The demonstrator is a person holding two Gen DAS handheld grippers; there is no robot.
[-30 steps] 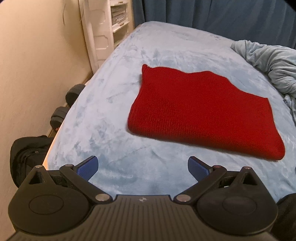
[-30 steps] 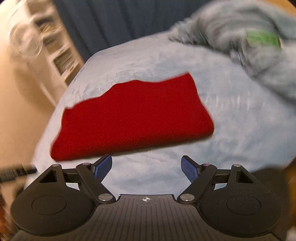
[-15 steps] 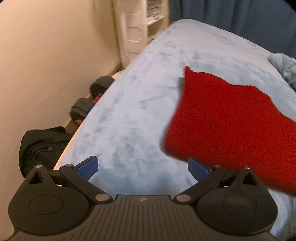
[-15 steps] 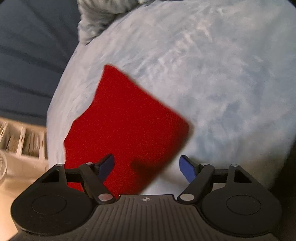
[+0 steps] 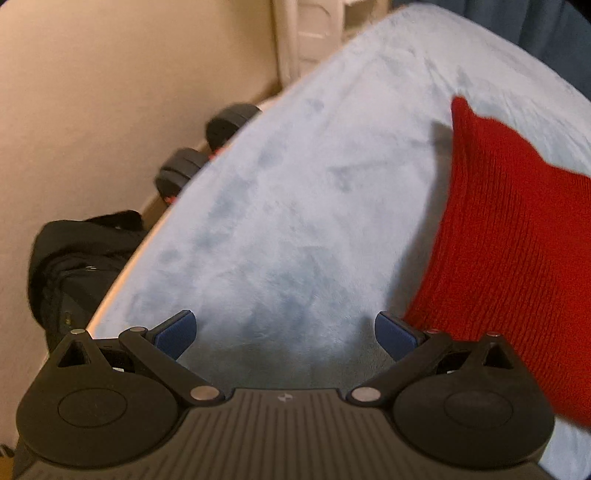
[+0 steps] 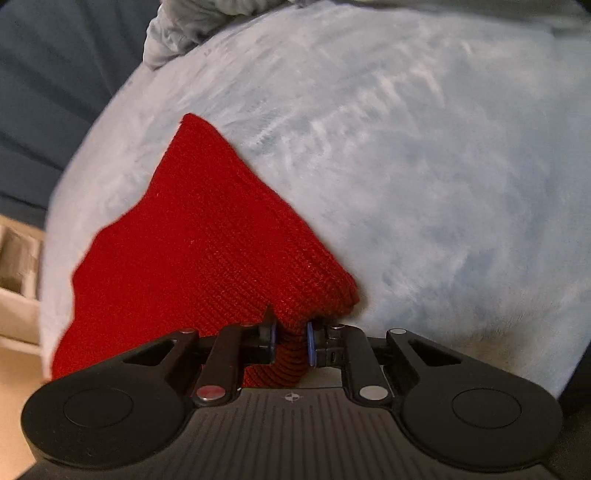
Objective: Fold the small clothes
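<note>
A red knitted garment (image 6: 207, 236) lies folded flat on the light blue bed cover (image 6: 424, 166). My right gripper (image 6: 291, 341) is shut on the near edge of the garment, close to its right corner, and the knit bunches between the blue pads. In the left wrist view the red garment (image 5: 517, 240) fills the right side. My left gripper (image 5: 284, 334) is open and empty, low over the bed cover (image 5: 280, 206), with its right fingertip (image 5: 393, 334) next to the garment's near left corner.
Left of the bed are a beige wall, dumbbells (image 5: 207, 147) and a black bag (image 5: 74, 258) on the floor, and a white shelf unit (image 5: 314, 33). A crumpled grey-blue blanket (image 6: 184, 26) lies at the far end, with dark blue curtains behind.
My right gripper has moved in and shut on the garment's near edge. My left gripper has swung left and lower, so the garment now sits at its right.
</note>
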